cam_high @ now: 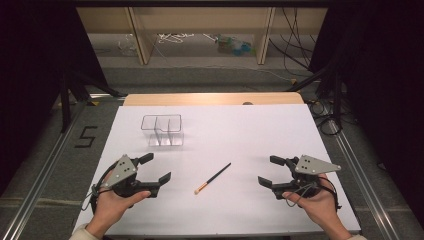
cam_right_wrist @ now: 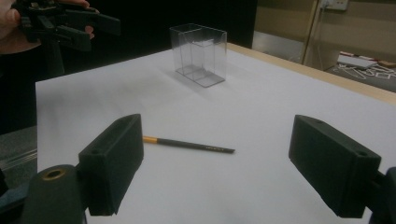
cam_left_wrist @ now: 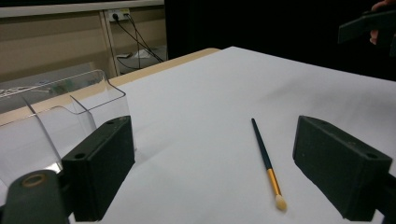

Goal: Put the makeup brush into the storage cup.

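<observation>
- Both grippers rested low over the white table (cam_high: 280, 130), each held in a hand, jaws spread wide and holding nothing
- Left gripper (cam_high: 156, 169) sat at the near left, jaws pointing right toward the brush
- Right gripper (cam_high: 270, 171) sat at the near right, jaws pointing left
- Brush (cam_high: 213, 178) lay flat on the table between the two grippers, apart from both, pale tip nearest the person, dark handle angled away to the right
- Clear box (cam_high: 162, 130) with inner dividers stood upright farther back, left of centre, well apart from the brush
</observation>
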The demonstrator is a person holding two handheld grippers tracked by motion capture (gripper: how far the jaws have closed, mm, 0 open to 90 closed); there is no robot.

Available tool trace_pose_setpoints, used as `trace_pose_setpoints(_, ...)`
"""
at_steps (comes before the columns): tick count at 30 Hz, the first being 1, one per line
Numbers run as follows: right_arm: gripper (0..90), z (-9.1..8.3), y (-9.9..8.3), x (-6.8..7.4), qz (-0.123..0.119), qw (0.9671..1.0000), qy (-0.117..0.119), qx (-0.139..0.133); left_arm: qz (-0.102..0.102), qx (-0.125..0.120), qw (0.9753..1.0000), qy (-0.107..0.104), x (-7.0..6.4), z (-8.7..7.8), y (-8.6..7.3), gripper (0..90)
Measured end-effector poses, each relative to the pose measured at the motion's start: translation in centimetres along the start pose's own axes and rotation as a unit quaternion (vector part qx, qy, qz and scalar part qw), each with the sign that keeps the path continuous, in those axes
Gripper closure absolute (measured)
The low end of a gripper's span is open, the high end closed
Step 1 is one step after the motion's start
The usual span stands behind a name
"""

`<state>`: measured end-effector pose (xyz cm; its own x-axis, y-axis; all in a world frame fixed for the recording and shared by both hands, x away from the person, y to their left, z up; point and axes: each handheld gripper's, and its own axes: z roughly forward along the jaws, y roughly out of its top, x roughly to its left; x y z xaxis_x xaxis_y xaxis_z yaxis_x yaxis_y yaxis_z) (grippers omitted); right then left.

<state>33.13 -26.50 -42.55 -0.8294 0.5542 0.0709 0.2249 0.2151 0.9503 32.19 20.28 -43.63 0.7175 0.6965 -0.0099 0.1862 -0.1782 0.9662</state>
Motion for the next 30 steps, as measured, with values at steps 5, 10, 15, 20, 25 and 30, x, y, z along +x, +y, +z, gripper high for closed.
trace_pose_setpoints(5, 18.7, -0.1, 0.1, 0.1, -0.003, 0.9999, -0.009, 0.008, 0.023, 0.044, 0.9987, -0.013, -0.6, 0.6, 0.5, 15.4)
trace_pose_setpoints(10, 18.9, 0.2, 0.0, 0.1, -0.007, 0.9999, -0.009, 0.001, 0.028, 0.072, 0.9967, -0.026, -0.7, 1.4, 1.4, 16.1)
trace_pose_setpoints(15, 19.1, 0.1, 0.0, 0.0, -0.014, 0.9998, -0.012, 0.009, 0.035, 0.120, 0.9915, -0.035, -0.9, 2.8, 2.1, 16.7)
trace_pose_setpoints(20, 19.1, 0.2, 0.0, 0.0, -0.011, 0.9998, -0.013, 0.009, 0.046, 0.161, 0.9846, -0.049, -1.4, 4.8, 2.9, 17.5)
trace_pose_setpoints(25, 19.3, 0.3, -0.1, -0.1, -0.013, 0.9998, -0.011, 0.007, 0.066, 0.203, 0.9749, -0.062, -1.7, 6.4, 3.5, 17.4)
trace_pose_setpoints(30, 19.8, 0.2, -0.2, 0.0, -0.003, 0.9997, -0.007, 0.023, 0.079, 0.244, 0.9639, -0.071, -2.0, 8.4, 4.1, 18.5)
